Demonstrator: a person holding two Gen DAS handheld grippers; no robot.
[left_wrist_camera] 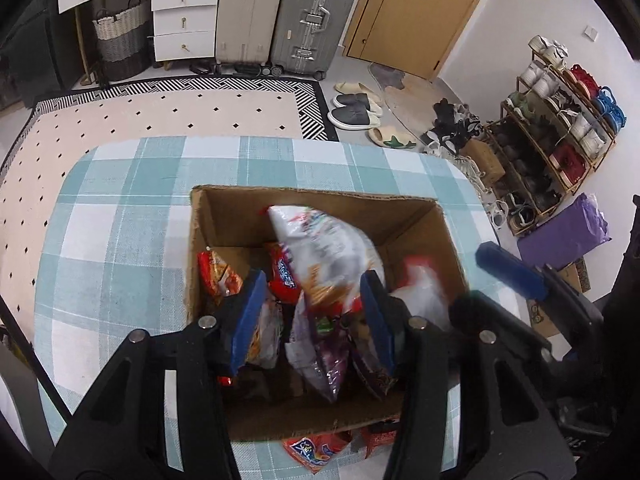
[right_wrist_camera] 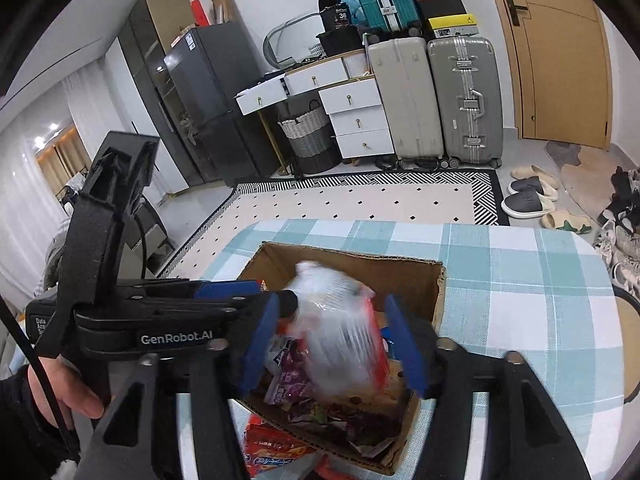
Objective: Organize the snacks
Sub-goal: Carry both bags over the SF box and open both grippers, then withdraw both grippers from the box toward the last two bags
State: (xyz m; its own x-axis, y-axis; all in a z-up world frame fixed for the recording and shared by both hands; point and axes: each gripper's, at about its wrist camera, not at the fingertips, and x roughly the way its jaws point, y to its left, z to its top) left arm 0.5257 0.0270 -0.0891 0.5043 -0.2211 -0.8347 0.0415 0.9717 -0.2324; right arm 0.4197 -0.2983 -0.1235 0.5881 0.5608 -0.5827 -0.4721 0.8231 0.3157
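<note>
An open cardboard box (left_wrist_camera: 312, 193) (right_wrist_camera: 352, 255) stands on the checked tablecloth (left_wrist_camera: 120, 220) and holds several snack packs, among them red ones (left_wrist_camera: 218, 276) and a purple one (left_wrist_camera: 320, 360) (right_wrist_camera: 288, 384). My left gripper (left_wrist_camera: 314, 320) hangs over the box, its blue pads apart. A blurred white and orange bag (left_wrist_camera: 320, 248) lies loose between them. My right gripper (right_wrist_camera: 332, 344) is open above the box's near side, with a blurred white bag with a red edge (right_wrist_camera: 340, 332) between its pads, free of them. Another red pack (left_wrist_camera: 316, 450) (right_wrist_camera: 272, 452) lies outside the box's near wall.
A person's hand (right_wrist_camera: 68, 392) holds the left tool. On the floor beyond the table lie a dotted rug (left_wrist_camera: 160, 116), slippers (left_wrist_camera: 352, 114) and a shoe rack (left_wrist_camera: 560, 132). Suitcases (right_wrist_camera: 464, 100), white drawers (right_wrist_camera: 356, 120) and a dark fridge (right_wrist_camera: 200, 100) line the wall.
</note>
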